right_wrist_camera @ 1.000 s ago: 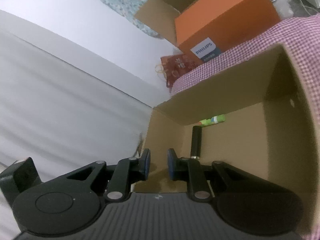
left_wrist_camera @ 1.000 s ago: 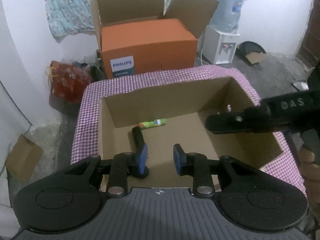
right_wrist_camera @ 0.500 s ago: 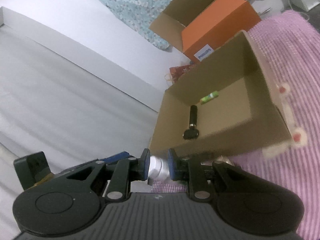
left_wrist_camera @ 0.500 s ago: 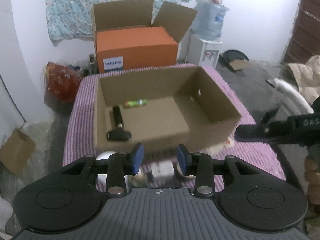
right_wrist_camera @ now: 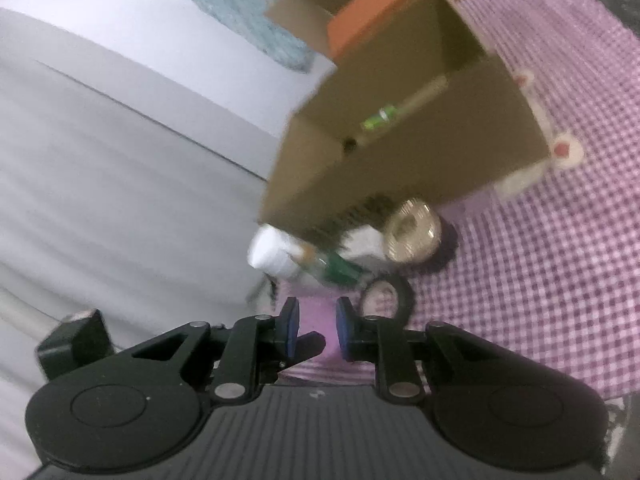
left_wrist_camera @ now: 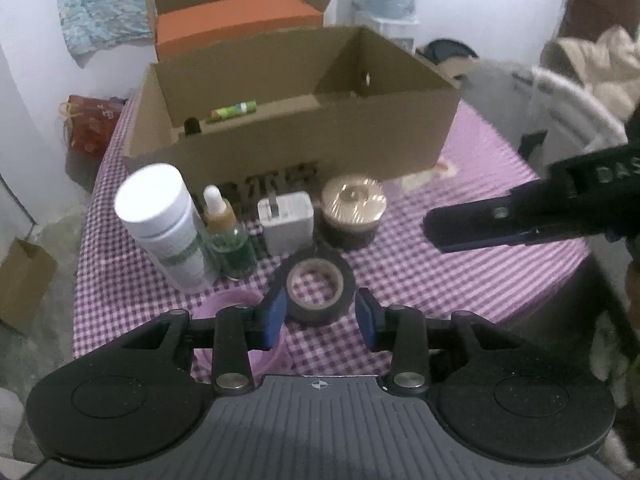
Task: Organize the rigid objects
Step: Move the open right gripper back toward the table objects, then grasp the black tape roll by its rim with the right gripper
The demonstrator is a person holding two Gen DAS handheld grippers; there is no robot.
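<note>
The box (left_wrist_camera: 304,152) stands open at the table's (left_wrist_camera: 460,280) far side, w/ a pen and a black tool already inside; bottles, charger, jar wait in a row before it. Left hand-held gripper (left_wrist_camera: 320,316) points steeply down, jaws apart and empty, just over the tape roll (left_wrist_camera: 320,288). Right hand-held gripper (right_wrist_camera: 313,326) is nearly closed, empty, tilted less.

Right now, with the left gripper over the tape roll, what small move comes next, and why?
Probably ease the left gripper down onto the black tape roll: the roll lies flat on the checked cloth just ahead of the parted, empty jaws, outside the cardboard box.
</note>
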